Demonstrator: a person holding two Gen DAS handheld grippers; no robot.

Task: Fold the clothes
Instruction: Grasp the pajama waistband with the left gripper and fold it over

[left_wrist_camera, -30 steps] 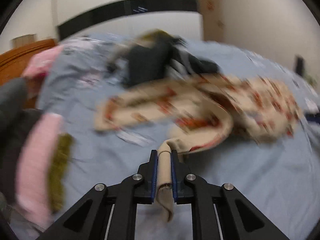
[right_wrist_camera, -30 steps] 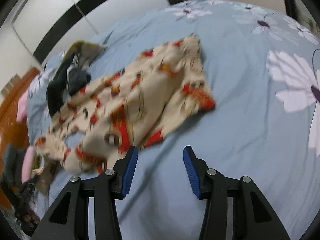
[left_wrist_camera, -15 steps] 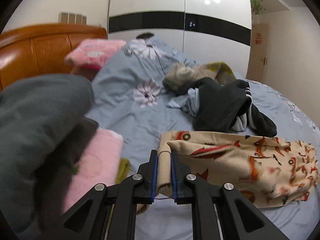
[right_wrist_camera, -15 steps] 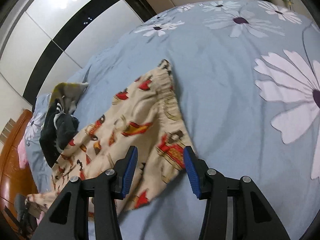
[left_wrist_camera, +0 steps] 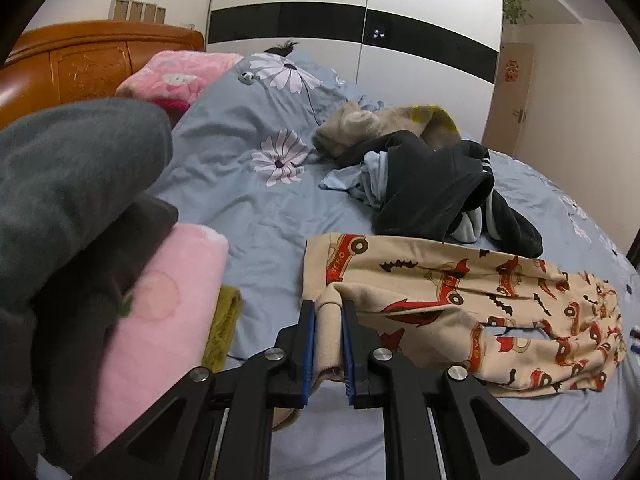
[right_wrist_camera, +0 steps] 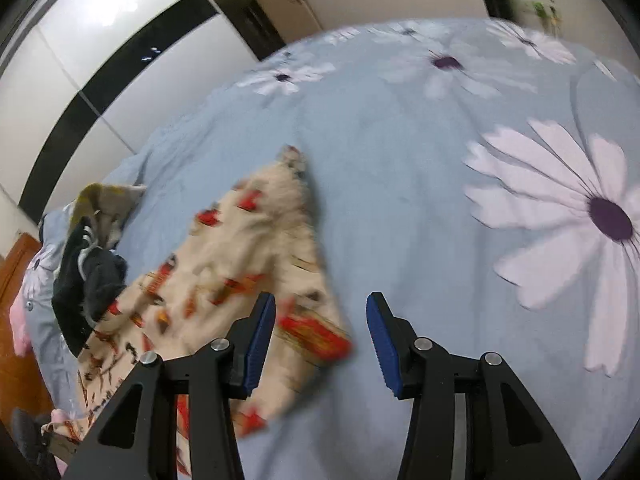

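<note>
Beige children's trousers with red car prints (left_wrist_camera: pixel 460 292) lie stretched across the blue flowered bedsheet (left_wrist_camera: pixel 248 184). My left gripper (left_wrist_camera: pixel 329 316) is shut on one beige cuff of the trousers, low over the bed. In the right wrist view the same trousers (right_wrist_camera: pixel 240 264) lie blurred, their waist end under my right gripper (right_wrist_camera: pixel 320 320). That gripper is open and empty, its left finger over the cloth's corner.
A heap of dark, light blue and tan clothes (left_wrist_camera: pixel 424 184) lies behind the trousers. Folded pink, grey and olive items (left_wrist_camera: pixel 152 320) are stacked at the left. A pink pillow (left_wrist_camera: pixel 176 76) and wooden headboard (left_wrist_camera: pixel 92 64) stand at the back left.
The left gripper has pulled the trouser leg out straight and settled lower. The right gripper has moved closer over the waist end of the trousers, still open.
</note>
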